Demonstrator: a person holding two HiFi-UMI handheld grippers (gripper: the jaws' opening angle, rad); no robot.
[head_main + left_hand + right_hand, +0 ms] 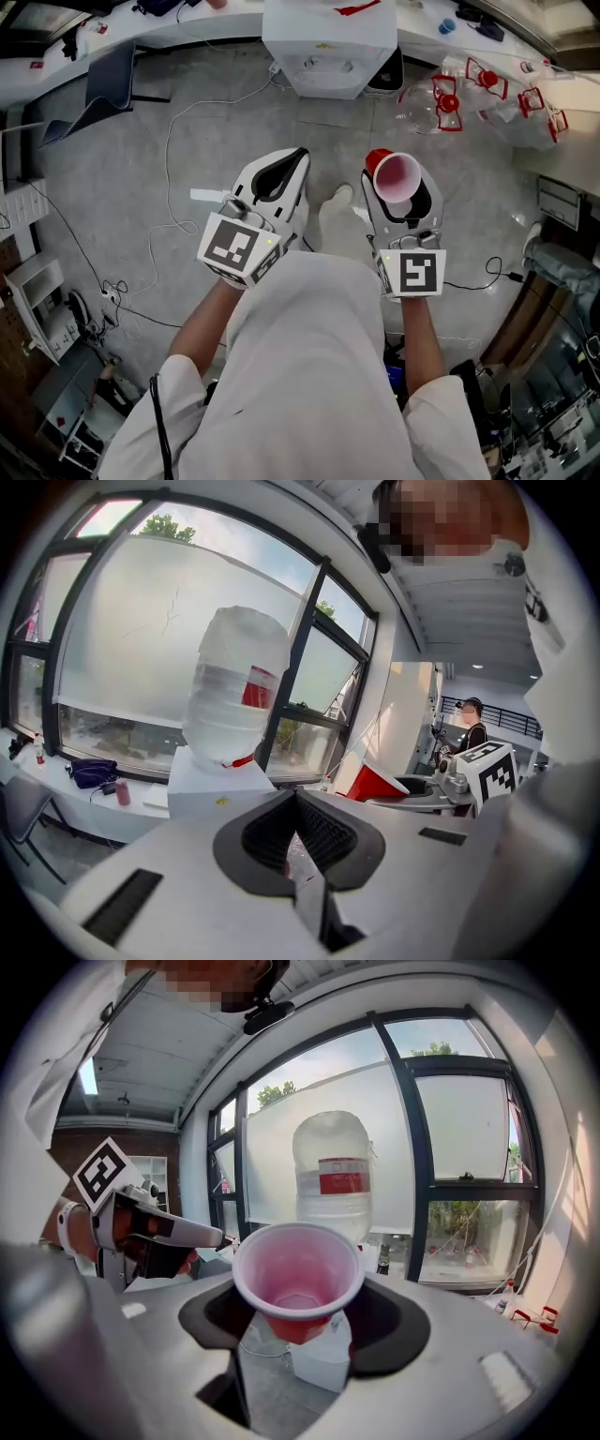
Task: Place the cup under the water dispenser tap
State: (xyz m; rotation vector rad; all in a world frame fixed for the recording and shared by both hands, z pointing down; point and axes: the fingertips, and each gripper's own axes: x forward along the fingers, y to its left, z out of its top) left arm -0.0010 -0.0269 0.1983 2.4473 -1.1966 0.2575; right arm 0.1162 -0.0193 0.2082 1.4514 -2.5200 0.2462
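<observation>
Head view, centre-right: right gripper fingers grasp the red plastic cup with pale pink inside, upright. Left gripper fingers pressed together, empty. White water dispenser top centre, cut off by the frame edge; tap hard to make out.

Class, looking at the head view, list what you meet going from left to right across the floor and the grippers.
shelf → left gripper → shoe → cup
</observation>
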